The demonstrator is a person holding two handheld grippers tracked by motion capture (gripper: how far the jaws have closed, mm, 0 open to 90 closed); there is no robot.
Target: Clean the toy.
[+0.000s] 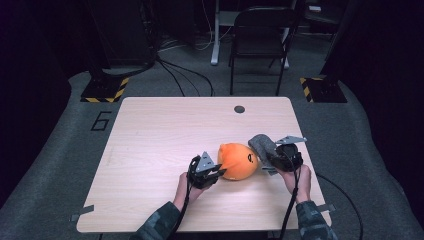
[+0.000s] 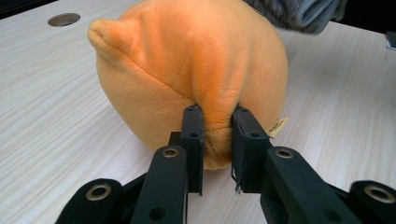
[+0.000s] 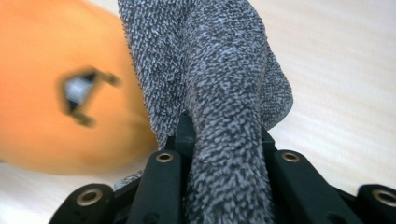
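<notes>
bright table [image 1: 150,150], dark surroundings; blurred orange plush [image 3: 56,93] close up

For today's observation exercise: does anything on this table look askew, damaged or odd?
Nothing damaged or spilled. The orange plush toy is pinched into a fold by the left gripper, and the right gripper clamps a bunched grey knitted cloth beside it.

Table [image 1: 150,150], free room: from the centre, the sectors from 9 through 12 to 2 o'clock are bare wood, open to a hand; only a flush cable hole [image 1: 239,109] lies at 1 o'clock.

Obstacles: orange plush toy [image 1: 238,161] at 4 o'clock, with the left gripper [image 1: 216,173] clamped on it from 8 o'clock and a grey knitted cloth [image 1: 262,145], pinched in the right gripper [image 1: 274,161], touching it at 2 o'clock. Passage between them: closed.
</notes>
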